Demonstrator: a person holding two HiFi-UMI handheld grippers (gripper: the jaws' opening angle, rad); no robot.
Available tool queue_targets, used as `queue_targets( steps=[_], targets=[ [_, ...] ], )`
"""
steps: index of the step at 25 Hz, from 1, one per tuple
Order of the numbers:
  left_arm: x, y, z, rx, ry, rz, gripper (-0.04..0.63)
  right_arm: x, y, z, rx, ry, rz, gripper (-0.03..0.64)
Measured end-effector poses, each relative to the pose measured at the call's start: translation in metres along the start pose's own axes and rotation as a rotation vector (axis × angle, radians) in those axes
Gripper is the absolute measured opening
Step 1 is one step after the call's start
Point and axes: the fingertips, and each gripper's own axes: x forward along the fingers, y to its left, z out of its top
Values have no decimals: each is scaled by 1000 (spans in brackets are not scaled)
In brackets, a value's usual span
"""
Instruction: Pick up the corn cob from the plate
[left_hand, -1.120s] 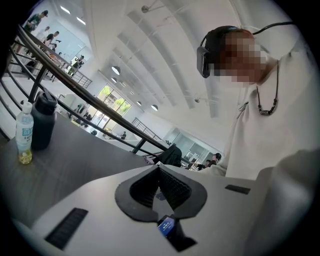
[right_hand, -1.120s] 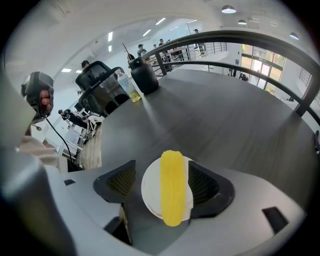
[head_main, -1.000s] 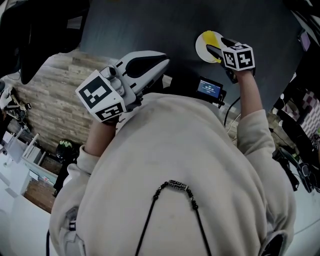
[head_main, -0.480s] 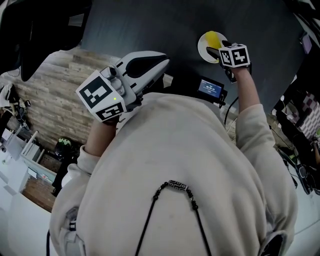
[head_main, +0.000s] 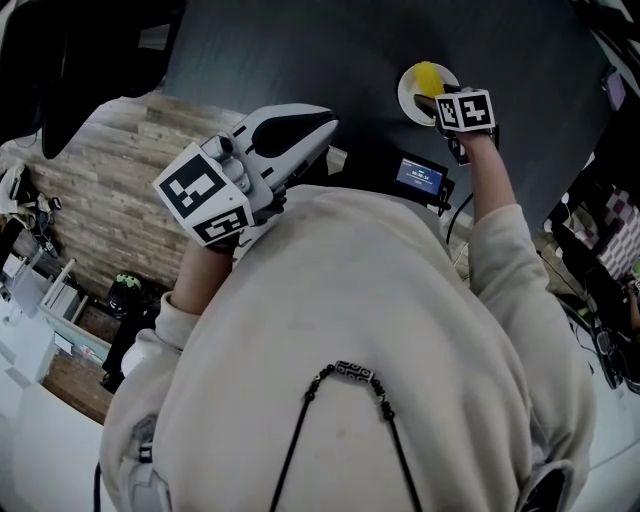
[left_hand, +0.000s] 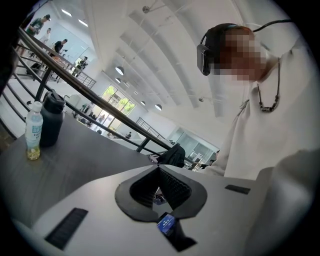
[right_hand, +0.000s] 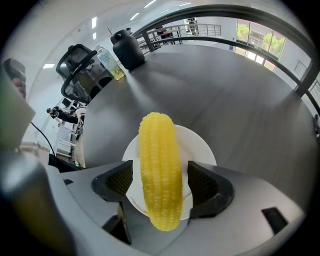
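Straddling corn cob (right_hand: 159, 150) on plate (right_hand: 201, 149), right gripper (right_hand: 162, 184) just opened; left gripper (left_hand: 159, 170) clenched; dark table (right_hand: 240, 85), bright atrium

Yellow corn cob (right_hand: 160, 170) on a small white plate (right_hand: 202, 150).
The cob is laid flat along the round plate's middle, with its kernel rows intact. Its near end is seen past the rim, though whether it truly overhangs cannot be told.

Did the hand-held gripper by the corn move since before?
Yes. The right hand-held gripper slid leftward in the head view, further over the white plate. Its jaws have just been opening; the corn cob lies between them, not squeezed.
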Motion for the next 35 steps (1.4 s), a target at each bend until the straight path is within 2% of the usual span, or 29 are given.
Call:
queue_targets(
  steps=[2,5,13,22,28,35],
  targets=[
    [0,0,0,-2,1,-1,6,0,-4,0,3,16,-15,343],
    [0,1,-2,-7,5,-1,5,0,-5,1,-9,18,-23,259],
    [5,3,-5,-14,22,-18,5,-2,-7,5,60,-30,42,252],
    [6,-1,7,45,30,-69,5,-29,12,22,78,-137,98,253],
    [15,-15,20,108,42,-142,5,-88,17,38,96,-292,98,253],
    [18,-32,34,168,43,-254,5,-186,59,60,87,-510,112,252]
  ],
)
